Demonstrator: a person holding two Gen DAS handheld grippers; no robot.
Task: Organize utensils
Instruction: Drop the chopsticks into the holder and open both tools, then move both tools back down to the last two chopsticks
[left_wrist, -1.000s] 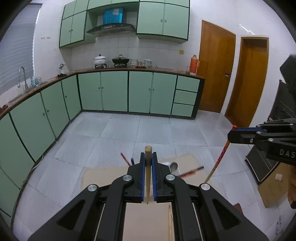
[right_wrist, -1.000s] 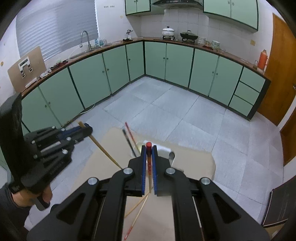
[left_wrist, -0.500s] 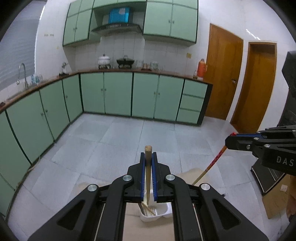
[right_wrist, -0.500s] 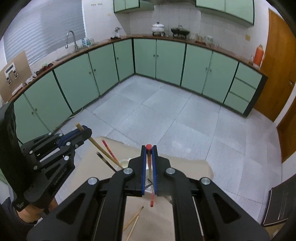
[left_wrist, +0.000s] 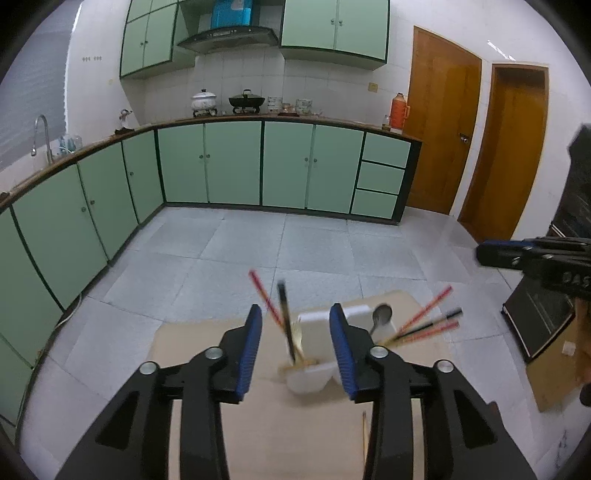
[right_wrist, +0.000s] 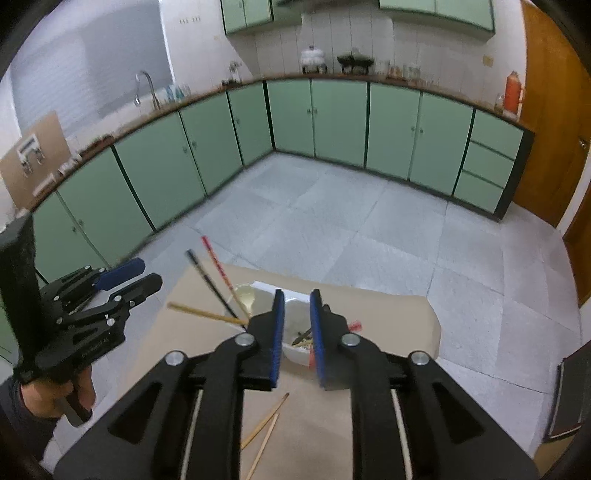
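1. Both tongs have just been opening and stand apart with nothing between the pads: the left tongs (left_wrist: 295, 350) gape wide, the right tongs (right_wrist: 297, 332) show only a narrow gap.
2. Only the left wrist view shows a steel spoon (left_wrist: 380, 317) standing in the white plastic utensil holder (left_wrist: 317, 347), with red and black chopsticks (left_wrist: 424, 326) fanned to its right.
3. Only the right wrist view shows two bare bamboo chopsticks (right_wrist: 264, 428) lying loose on the worktop (right_wrist: 388, 314), and a hand (right_wrist: 55, 395) gripping the left tool.
4. That holder, round-cornered and compartmented, sits on the tan, matte worktop just ahead of both tongs.
5. Thin lacquered sticks (right_wrist: 214, 280), one black, one red, and a bamboo one lean out of the holder's left side.
6. Blue ribbed pads (left_wrist: 251, 350) line the matte black fingers.
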